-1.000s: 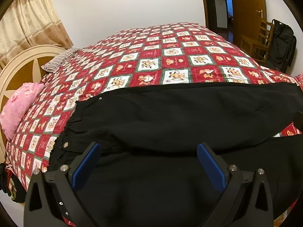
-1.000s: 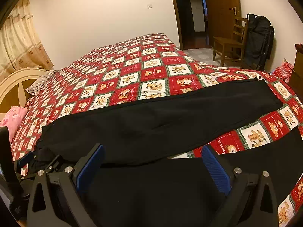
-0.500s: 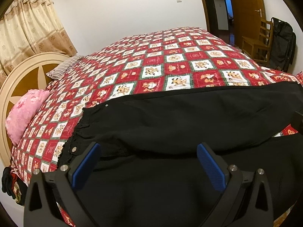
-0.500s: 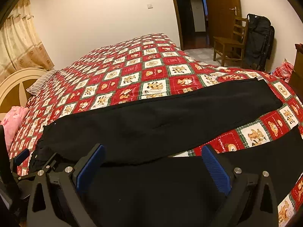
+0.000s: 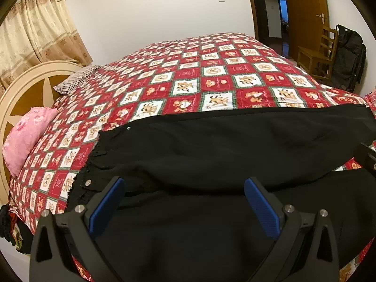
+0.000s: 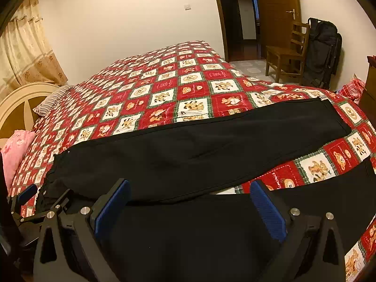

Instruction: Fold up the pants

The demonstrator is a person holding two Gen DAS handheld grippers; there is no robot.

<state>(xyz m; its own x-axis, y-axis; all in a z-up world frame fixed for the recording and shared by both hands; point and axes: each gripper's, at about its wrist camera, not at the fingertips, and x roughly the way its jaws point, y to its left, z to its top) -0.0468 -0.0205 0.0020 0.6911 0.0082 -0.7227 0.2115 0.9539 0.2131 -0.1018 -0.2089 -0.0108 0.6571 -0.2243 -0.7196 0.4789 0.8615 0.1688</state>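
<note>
Left wrist view: a pair of black fabric pants (image 5: 211,145) lies spread flat across the near edge of a red-and-white patchwork quilt with bear squares (image 5: 211,70) that covers the bed. The gathered waistband with a small metal snap (image 5: 88,182) sits at the pants' left end, and the two legs run off to the right, a thin strip of quilt showing between them far right. The left gripper (image 5: 183,202) hovers over the nearer leg close to the waistband, its blue-padded fingers (image 5: 107,208) spread wide with nothing between them but the cloth below; whether the tips touch the fabric cannot be told. Beyond the pants' waistband end, a pink fluffy pillow (image 5: 25,136) rests against a cream round headboard (image 5: 28,82), with a striped pillow (image 5: 75,80) farther back. A wooden chair (image 5: 317,56) and a black bag (image 5: 350,58) stand past the pants' hem end.

Right wrist view: the same pants (image 6: 199,145) stretch across the quilt (image 6: 176,89), the far leg ending in a straight hem at the right, the legs parting in a wedge of quilt. The right gripper (image 6: 190,206) sits above the near leg just short of that wedge, its jaws also fully apart and holding nothing. The left gripper (image 6: 35,202) shows at the pants' waistband end.
</note>
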